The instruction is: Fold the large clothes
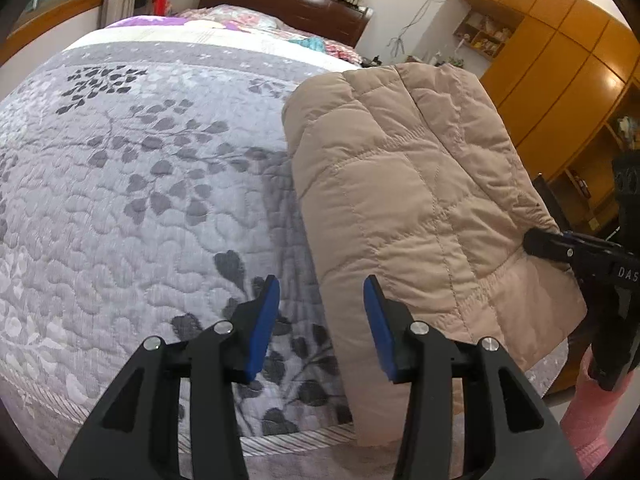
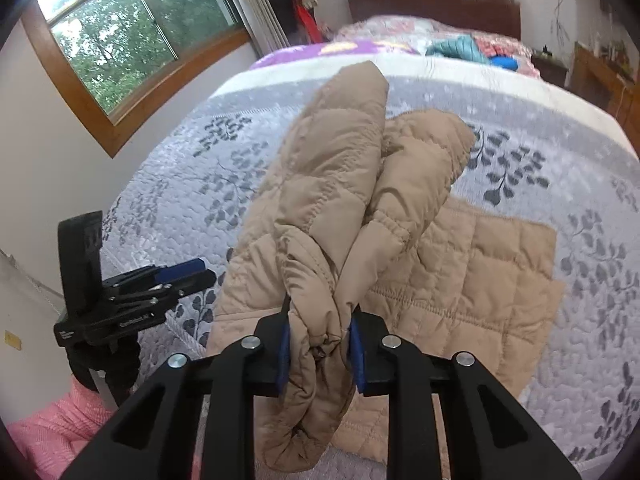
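Beige quilted jacket (image 2: 460, 280) is spread on the grey leaf-patterned bedspread (image 1: 120, 200), at the near edge of the bed. A bunched fold of its fabric, sleeves included, is clamped between the blue pads of the right gripper (image 2: 318, 350), rising ahead of the fingers. The left gripper (image 1: 322, 320) is held with its fingers spread apart, nothing between them; the jacket's edge lies just beside its right finger (image 1: 378, 320).
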{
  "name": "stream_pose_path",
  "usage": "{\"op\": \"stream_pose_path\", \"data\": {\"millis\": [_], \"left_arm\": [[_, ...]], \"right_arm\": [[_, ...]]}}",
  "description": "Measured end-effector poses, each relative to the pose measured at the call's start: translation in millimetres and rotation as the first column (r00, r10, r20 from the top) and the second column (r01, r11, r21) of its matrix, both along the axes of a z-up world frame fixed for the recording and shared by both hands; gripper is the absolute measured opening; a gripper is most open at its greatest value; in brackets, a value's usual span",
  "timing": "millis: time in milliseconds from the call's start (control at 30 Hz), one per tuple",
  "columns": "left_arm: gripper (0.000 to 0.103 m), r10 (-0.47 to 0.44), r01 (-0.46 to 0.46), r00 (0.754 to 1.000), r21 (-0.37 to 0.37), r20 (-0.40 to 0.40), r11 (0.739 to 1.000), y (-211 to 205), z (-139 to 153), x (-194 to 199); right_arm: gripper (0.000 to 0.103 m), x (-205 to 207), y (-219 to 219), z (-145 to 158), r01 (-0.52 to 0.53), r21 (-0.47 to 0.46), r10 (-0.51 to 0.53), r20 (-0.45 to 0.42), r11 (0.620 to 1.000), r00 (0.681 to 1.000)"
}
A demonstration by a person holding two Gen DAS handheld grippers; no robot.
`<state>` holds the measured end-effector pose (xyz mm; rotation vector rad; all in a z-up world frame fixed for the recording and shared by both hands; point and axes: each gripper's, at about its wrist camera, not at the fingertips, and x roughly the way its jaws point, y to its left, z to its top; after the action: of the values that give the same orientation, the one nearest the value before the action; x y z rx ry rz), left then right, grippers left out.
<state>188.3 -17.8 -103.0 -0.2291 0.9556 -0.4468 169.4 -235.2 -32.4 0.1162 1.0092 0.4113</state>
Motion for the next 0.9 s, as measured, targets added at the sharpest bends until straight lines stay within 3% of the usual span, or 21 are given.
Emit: {"op": "stream_pose_path", "data": {"millis": [267, 533, 767, 900], "left_arm": [[0.044, -0.051, 0.052, 0.997, -0.014, 0.052, 0.999, -19, 21, -10], [0.044, -0.13, 0.13, 0.989, 0.0, 0.066, 0.992, -55, 26, -9], [0.044, -0.18, 0.179, 0.982, 0.019, 0.05, 0.984, -84, 18, -6], [0.044, -0.19, 0.189, 0.981, 0.038, 0.045, 0.981, -94, 13, -6]], "right_arm": [[0.023, -17, -15, 30, 0.02, -0.012, -0.019, 0.072, 1.0, 0.997], [0.023, -35, -53, 34, 0.095, 0.002, -0.095, 0.079, 0.995, 0.992], [0.023, -43, -97, 5, 0.181, 0.028, -0.182, 0.02, 0.983, 0.983], [0.023, -41, -116, -31, 0.21, 0.06, -0.207, -0.051, 0.976, 0.977]]}}
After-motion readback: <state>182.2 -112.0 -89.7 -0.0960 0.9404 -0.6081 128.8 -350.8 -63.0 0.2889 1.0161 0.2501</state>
